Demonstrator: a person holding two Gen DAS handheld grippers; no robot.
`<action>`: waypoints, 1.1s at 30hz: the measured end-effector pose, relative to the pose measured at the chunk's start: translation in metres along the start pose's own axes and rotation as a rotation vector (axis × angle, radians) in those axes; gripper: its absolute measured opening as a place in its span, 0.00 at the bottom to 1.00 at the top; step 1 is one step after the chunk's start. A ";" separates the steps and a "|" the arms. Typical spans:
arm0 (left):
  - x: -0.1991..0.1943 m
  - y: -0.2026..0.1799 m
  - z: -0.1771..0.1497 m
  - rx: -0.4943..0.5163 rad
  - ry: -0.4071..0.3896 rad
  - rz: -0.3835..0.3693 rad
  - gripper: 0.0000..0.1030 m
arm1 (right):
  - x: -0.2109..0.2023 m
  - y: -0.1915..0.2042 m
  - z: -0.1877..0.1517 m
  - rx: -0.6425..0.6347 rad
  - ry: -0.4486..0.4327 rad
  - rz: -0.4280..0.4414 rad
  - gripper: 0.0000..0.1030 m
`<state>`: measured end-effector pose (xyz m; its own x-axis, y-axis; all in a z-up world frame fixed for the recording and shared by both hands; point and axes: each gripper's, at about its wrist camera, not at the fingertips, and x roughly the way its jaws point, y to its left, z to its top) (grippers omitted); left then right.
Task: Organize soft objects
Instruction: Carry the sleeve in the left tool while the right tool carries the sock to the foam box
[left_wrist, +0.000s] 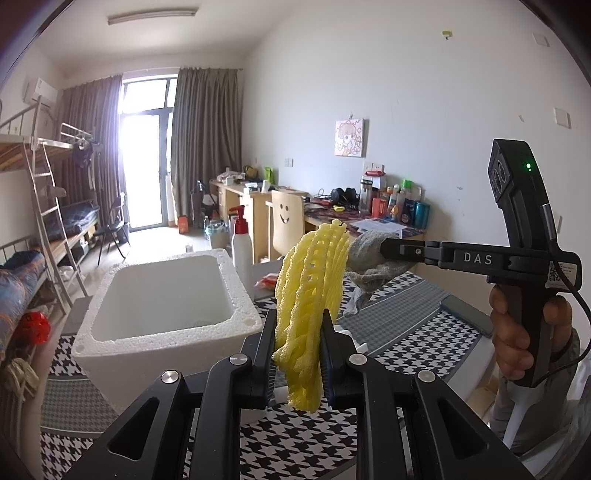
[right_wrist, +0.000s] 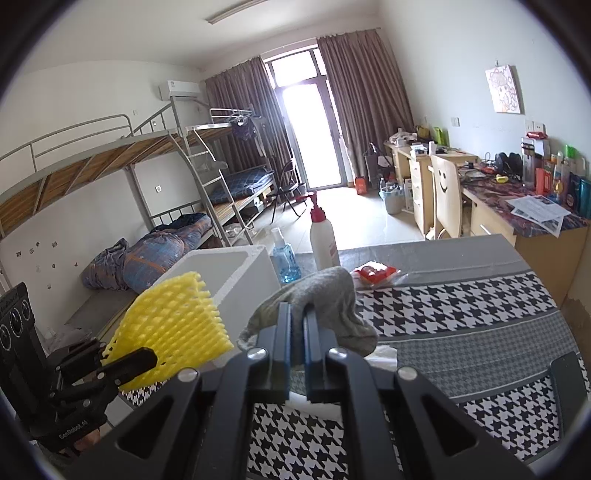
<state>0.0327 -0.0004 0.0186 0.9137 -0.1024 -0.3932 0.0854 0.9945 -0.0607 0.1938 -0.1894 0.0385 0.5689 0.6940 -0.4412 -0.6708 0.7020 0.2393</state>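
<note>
So both hands are up over the bench with its black-and-white houndstooth cloth, each one carrying something soft. The left claw is clamped narrow on a yellow foam net sleeve, the kind that goes round fruit; the sleeve stands up on edge between the pads and sticks out above and a bit below them. The right claw is squeezed all the way down on a grey sock, which bunches over its tips and droops off to the right. From the left camera the sock hangs just beside the top of the sleeve, can't tell if they're touching. A hand grips the right tool's handle at the right edge. The white styrofoam box sits on the bench to the left of the sleeve, open on top and looking bare inside from what shows. Behind it there's a white pump bottle with a red top, a blue bottle next to that, and a red-and-white packet lying flat further right.
</note>
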 end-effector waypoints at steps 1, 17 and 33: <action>-0.001 0.000 0.000 0.002 -0.003 0.000 0.20 | 0.000 0.000 0.000 0.000 -0.003 -0.001 0.07; -0.004 0.003 0.012 0.014 -0.045 0.009 0.20 | -0.003 0.000 0.009 -0.019 -0.036 0.002 0.07; 0.006 0.014 0.026 0.006 -0.067 0.059 0.20 | 0.004 0.002 0.026 -0.031 -0.063 0.017 0.07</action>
<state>0.0495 0.0135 0.0394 0.9419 -0.0421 -0.3334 0.0329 0.9989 -0.0333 0.2070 -0.1811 0.0600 0.5854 0.7152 -0.3817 -0.6945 0.6853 0.2190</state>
